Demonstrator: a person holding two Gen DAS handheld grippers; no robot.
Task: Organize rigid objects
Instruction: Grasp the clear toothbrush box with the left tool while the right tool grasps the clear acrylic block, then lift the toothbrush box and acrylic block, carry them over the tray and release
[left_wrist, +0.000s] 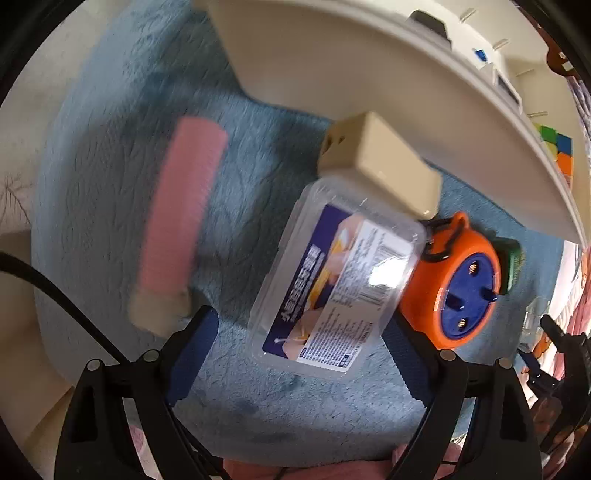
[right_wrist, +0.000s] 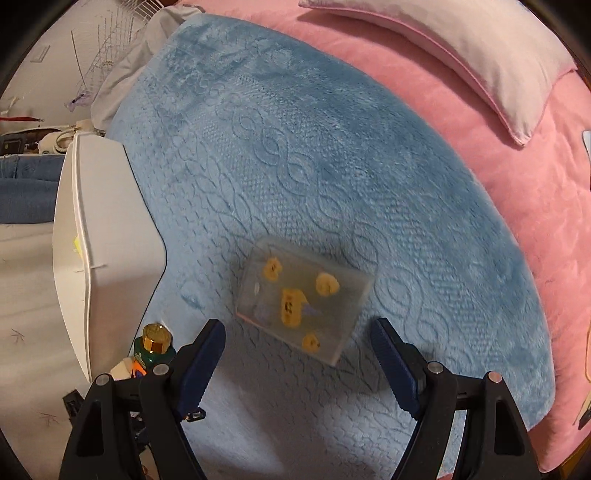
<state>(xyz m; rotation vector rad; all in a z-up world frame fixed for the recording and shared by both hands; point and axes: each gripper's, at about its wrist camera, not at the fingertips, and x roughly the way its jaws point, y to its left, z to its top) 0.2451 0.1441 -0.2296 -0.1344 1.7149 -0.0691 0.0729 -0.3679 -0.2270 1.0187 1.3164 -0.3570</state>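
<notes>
In the left wrist view my left gripper (left_wrist: 299, 343) is open above a clear plastic box with a blue label (left_wrist: 332, 280) lying on the blue blanket (left_wrist: 110, 166). A beige adapter block (left_wrist: 380, 162) rests on the box's far end. A pink ribbed tube (left_wrist: 181, 210) lies to the left, an orange and blue round plug (left_wrist: 458, 291) to the right. In the right wrist view my right gripper (right_wrist: 299, 354) is open just short of a translucent box with yellow figures (right_wrist: 303, 295).
A white bin (left_wrist: 351, 70) stands behind the objects, holding a colour cube (left_wrist: 557, 155) and other items; it also shows in the right wrist view (right_wrist: 107, 236). A green bottle with a gold cap (right_wrist: 155, 343) stands beside it. A pink quilt (right_wrist: 498, 166) and a pillow (right_wrist: 461, 48) lie beyond the blanket.
</notes>
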